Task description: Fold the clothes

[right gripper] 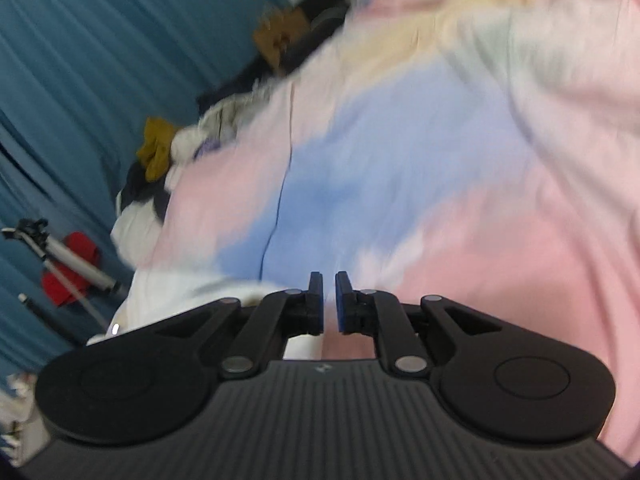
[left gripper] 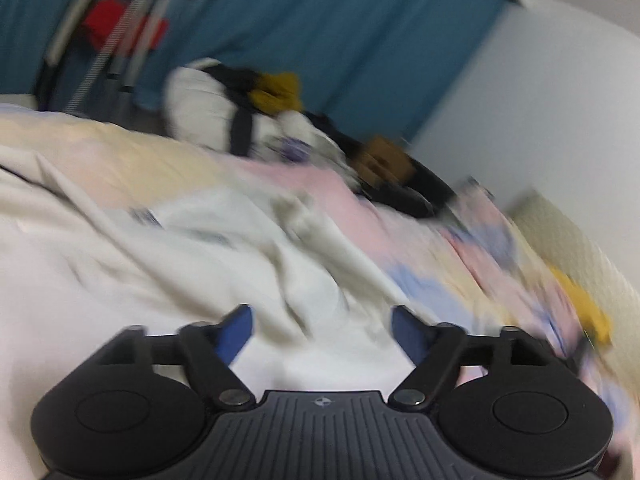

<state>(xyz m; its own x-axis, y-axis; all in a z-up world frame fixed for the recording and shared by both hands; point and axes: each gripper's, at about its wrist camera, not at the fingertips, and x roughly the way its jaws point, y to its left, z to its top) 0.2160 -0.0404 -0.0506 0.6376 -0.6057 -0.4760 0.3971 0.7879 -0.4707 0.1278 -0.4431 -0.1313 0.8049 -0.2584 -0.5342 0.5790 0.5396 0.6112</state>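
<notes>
While both cameras were smeared by motion blur, each showed something the other did not. From the left wrist, the left gripper (left gripper: 322, 330) hung with its blue-padded fingers (left gripper: 236, 334) spread wide apart and nothing between them, over a crumpled white garment (left gripper: 192, 248) that lay on the pastel bedsheet (left gripper: 340, 196). Left of that garment and beyond the bed's far edge stood a tripod (left gripper: 120, 40) with something red (left gripper: 120, 28) behind it, against a teal curtain (left gripper: 320, 20). Beyond the garment, at the far edge of the sheet, sat a pile of clothes (left gripper: 240, 108) in white, black and mustard, and to the right of that a brown and black heap too blurred to identify. Further right, a white wall (left gripper: 540, 100) met the curtain, and a mustard-coloured item (left gripper: 588, 308) lay near the sheet's right edge, its outline unclear.

From the right wrist, the white garment showed only as a pale strip (right gripper: 192, 292) just left of the right gripper (right gripper: 329, 302), cut off by the gripper body. That gripper's fingers (right gripper: 316, 300) were drawn nearly together with a thin gap between the pads; whether any cloth was pinched there could not be told. Ahead of it the pink, blue and yellow bedsheet (right gripper: 400, 140) filled the frame. To the left of the sheet ran the teal curtain (right gripper: 100, 60), the tripod (right gripper: 68, 260) and red item (right gripper: 80, 248), and the clothes pile (right gripper: 160, 160) along the sheet's edge.
</notes>
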